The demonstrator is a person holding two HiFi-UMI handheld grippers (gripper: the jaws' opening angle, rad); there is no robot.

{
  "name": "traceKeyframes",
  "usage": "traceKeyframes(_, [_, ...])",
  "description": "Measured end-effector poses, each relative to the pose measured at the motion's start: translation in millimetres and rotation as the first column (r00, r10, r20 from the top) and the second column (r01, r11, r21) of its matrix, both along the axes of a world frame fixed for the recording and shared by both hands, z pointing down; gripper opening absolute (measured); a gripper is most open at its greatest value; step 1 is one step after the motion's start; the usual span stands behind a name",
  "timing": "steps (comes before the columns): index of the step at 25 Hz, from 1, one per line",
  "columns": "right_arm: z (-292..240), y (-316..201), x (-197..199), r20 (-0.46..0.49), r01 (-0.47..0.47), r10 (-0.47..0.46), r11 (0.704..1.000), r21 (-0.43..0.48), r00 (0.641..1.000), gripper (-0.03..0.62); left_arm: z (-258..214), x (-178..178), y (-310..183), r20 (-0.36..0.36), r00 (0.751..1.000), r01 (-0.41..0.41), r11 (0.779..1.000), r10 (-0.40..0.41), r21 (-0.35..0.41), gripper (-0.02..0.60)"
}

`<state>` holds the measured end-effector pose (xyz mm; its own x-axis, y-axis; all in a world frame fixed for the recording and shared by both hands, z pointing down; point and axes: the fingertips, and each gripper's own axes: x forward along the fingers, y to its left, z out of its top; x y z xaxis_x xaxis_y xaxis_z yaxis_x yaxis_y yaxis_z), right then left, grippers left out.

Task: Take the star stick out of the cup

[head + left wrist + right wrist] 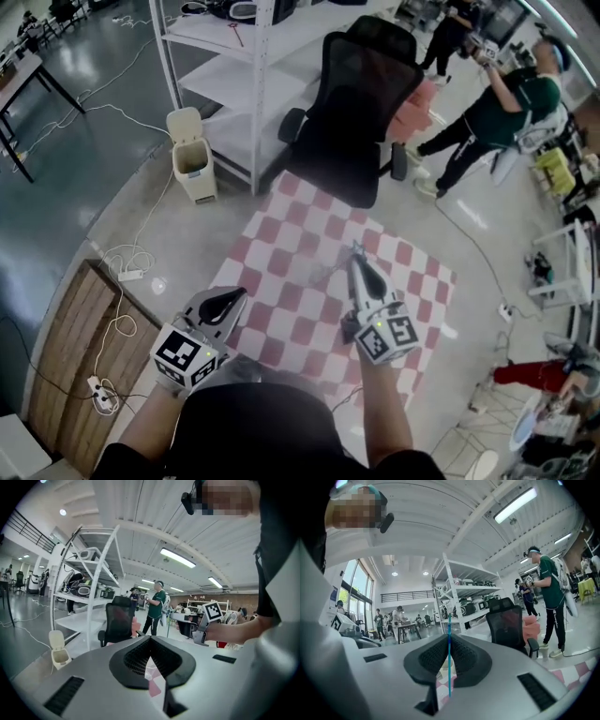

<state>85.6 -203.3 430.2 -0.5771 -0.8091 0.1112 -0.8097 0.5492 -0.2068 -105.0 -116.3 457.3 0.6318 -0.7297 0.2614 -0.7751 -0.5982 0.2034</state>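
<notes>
Right gripper: jaws clamped on the thin blue stick, which stands upright along the jaw seam (star end not visible). Left gripper: jaws together, empty, the farther of the two. Cup not discernible. Judged: pull along the stick's axis.

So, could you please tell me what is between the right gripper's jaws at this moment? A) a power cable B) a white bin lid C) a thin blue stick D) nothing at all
C: in the right gripper view, the right gripper has its jaws pressed together on a thin blue stick, which runs straight up between the pads.
</notes>
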Motion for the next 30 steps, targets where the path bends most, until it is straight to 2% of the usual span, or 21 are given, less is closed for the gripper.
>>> traceKeyframes(7, [-30.7,49.0,27.0,0.004,-0.102,0.102,0.994,0.035,0.995,0.028,-19.2,25.8,-4.2,-0.049,0.993,-0.102,0.994,0.104,0.04,0.04])
traceKeyframes(14, [-44.3,95.6,58.8,-0.028,-0.193,0.195,0.98,0.046,0.98,0.028,-33.9,58.4,1.3,-0.066,0.977,-0.199,0.978,0.204,0.064,0.04])
traceKeyframes(22, [-44.4,131.9,100.3,-0.035,-0.292,0.294,0.955,0.054,0.955,0.028,-42.2,85.8,4.7,-0.072,0.964,-0.252,0.964,0.258,0.081,0.04])
traceKeyframes(30, [-40.4,148.6,125.8,-0.019,-0.353,0.354,0.934,0.049,0.935,0.028,-39.1,115.5,1.3,-0.071,0.951,-0.297,0.952,0.302,0.073,0.04])
